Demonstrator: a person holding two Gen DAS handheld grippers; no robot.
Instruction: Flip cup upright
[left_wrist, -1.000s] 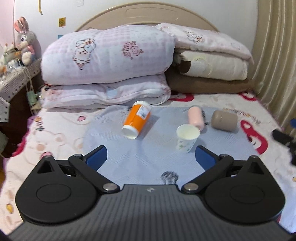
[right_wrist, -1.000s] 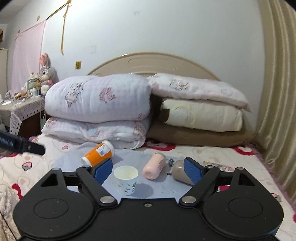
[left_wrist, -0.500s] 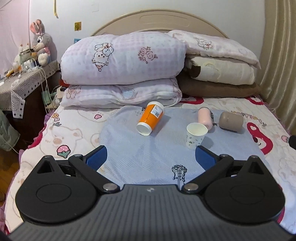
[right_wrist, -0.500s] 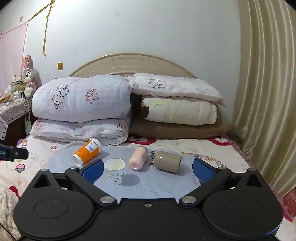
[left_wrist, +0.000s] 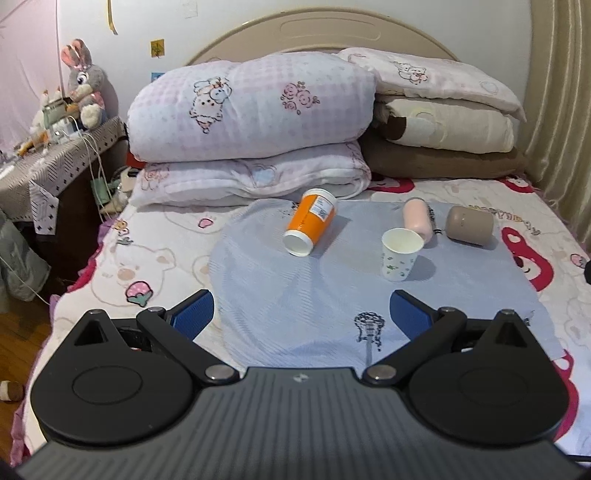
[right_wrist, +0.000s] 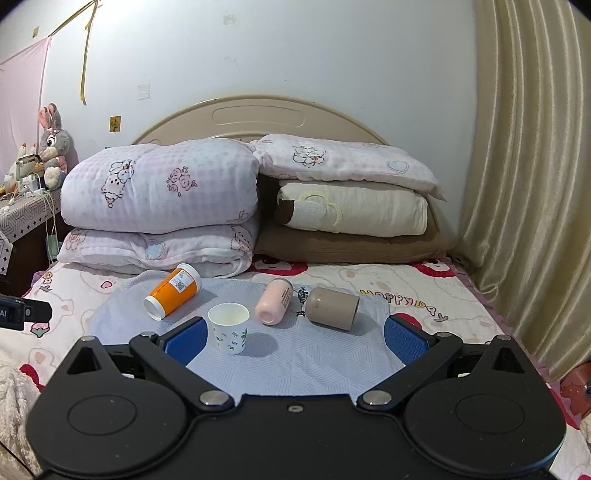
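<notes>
Four cups sit on the pale blue cloth (left_wrist: 295, 295) spread over the bed (left_wrist: 155, 251). The white paper cup (left_wrist: 400, 254) with a green leaf print already stands upright, right of centre. Three lie on their sides: the orange paper cup (left_wrist: 310, 221) at the far left with its white mouth facing near-left, the pink cup (left_wrist: 417, 216) just behind the white one, and the brown cup (left_wrist: 469, 224) at the far right, apart from the pink one.

The orange cup looks like thin, light paper: it should crush under a hard squeeze and roll easily on the soft cloth. I would take it across the mid-body with gentle pressure, clear of the rim. The pink and brown cups look stiffer and smoother, so probably more slippery; the mattress gives an unsteady footing for setting any of them down.

The left claw (left_wrist: 301, 308) is spread wide and holds nothing; the right claw (right_wrist: 295, 334) is likewise wide apart and empty, with the white cup just inside its left pad in view.

Compared with a second ago, both claws have drawn back and risen, so the cups look smaller and farther away; the cups themselves have not shifted.
</notes>
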